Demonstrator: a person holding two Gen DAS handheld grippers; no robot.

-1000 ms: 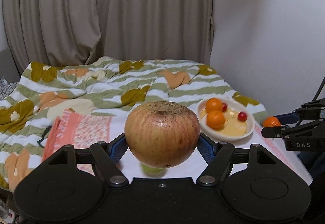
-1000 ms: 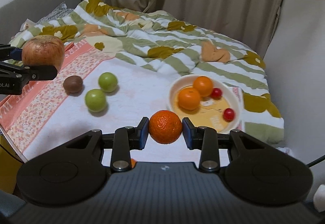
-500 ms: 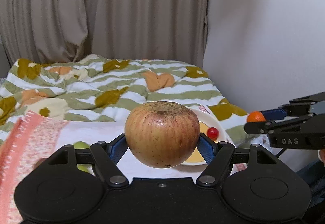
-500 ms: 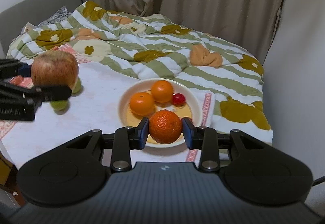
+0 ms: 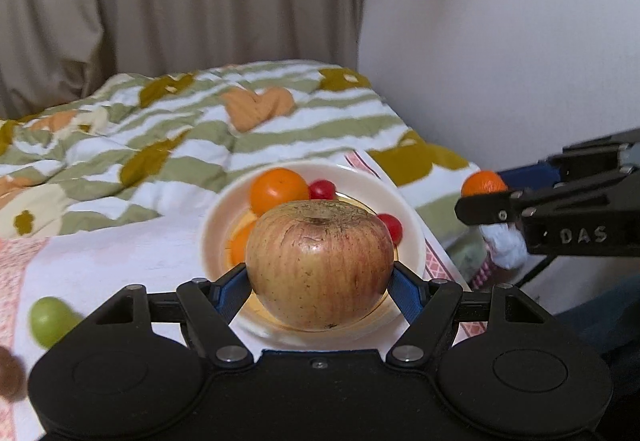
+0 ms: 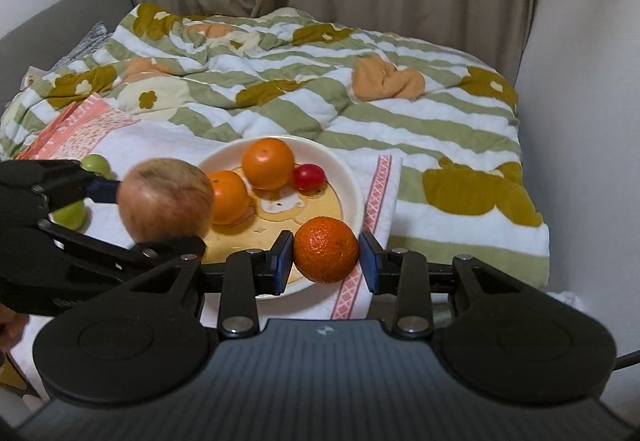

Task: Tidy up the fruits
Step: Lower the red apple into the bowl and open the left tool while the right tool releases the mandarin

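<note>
My left gripper [image 5: 319, 283] is shut on a large reddish-yellow apple [image 5: 319, 265] and holds it over the near-left part of the cream bowl [image 5: 412, 225]. The same apple [image 6: 166, 199] shows at the bowl's left rim [image 6: 352, 177] in the right wrist view. My right gripper [image 6: 326, 259] is shut on an orange mandarin [image 6: 326, 255] above the bowl's near-right edge. In the bowl lie two oranges [image 6: 268, 163] [image 6: 230, 197] and two small red fruits [image 6: 309, 176] [image 5: 391, 225].
Green fruits [image 5: 50, 321] [image 6: 96, 163] and a brown one [image 5: 10, 373] lie on the white cloth [image 5: 120, 261] left of the bowl. A striped quilt [image 6: 320, 81] covers the bed behind. Curtains and a white wall [image 5: 500, 41] stand at the back and right.
Both grippers have travelled right and downward with their fruit. The bowl now sits directly under the apple and the mandarin, and the loose green fruits have slid to the left of view.
</note>
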